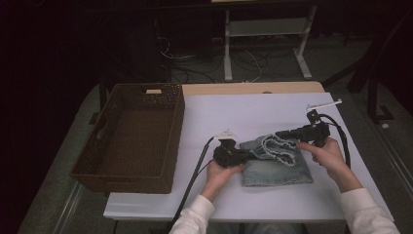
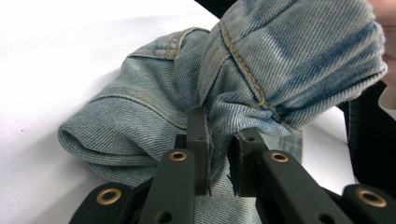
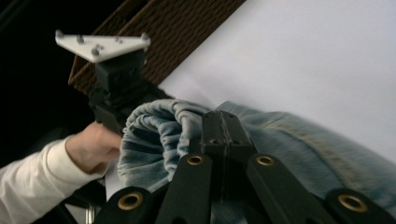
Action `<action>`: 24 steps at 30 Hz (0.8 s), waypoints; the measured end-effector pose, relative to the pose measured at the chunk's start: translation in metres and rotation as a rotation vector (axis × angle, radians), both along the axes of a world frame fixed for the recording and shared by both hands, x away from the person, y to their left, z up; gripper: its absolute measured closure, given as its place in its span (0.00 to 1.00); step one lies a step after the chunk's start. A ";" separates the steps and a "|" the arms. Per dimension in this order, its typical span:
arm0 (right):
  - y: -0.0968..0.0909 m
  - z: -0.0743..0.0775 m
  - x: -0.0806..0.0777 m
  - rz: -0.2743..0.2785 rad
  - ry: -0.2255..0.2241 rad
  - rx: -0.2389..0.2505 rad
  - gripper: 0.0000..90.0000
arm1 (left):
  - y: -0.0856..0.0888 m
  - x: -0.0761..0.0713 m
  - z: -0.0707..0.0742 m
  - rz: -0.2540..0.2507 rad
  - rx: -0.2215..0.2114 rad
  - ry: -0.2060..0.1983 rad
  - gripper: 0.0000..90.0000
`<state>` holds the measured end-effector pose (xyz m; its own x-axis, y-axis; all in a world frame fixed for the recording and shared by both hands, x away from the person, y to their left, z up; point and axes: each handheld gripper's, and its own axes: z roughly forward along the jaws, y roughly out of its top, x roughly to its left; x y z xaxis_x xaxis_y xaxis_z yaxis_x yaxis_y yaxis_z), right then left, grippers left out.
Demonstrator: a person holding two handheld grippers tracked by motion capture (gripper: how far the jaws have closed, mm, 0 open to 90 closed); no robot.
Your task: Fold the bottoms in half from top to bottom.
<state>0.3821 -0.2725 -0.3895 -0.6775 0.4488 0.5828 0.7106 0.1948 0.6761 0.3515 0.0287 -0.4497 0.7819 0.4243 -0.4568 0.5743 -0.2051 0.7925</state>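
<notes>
Lying on the white table top (image 1: 253, 112), right of centre and toward the near edge, is a pale blue, faded denim garment (image 1: 277, 165), folded into a rough rectangle with a frayed, whitish hem bunched up along its far side. Both hand-held tools work on that raised, rumpled part.

The left gripper (image 1: 246, 155) comes in from the left of the garment, held in the person's left hand (image 1: 220, 170), whose cream sleeve enters from the near edge. In the left gripper view its black jaws stand a narrow gap apart with a gathered fold of stitched denim (image 2: 243, 84) pinched between them; the cloth rises out of the jaws and balloons above them.

The right gripper (image 1: 278, 135) reaches in from the right, carried by the right hand (image 1: 327, 153), and meets the frayed hem at the garment's far edge. In the right gripper view its jaws are pressed tightly together on a roll of the denim (image 3: 154, 135), with the cloth wrapping around their left side.

A dark brown woven wicker basket (image 1: 160, 97), rectangular with cut-out handles, sits at the left part of the table, well apart from the garment. A black cable (image 1: 192, 180) trails from the left gripper down over the near edge.
</notes>
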 end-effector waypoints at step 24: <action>-0.008 -0.013 -0.026 -0.025 0.034 0.000 0.99 | 0.039 -0.005 0.021 0.012 -0.077 0.014 0.65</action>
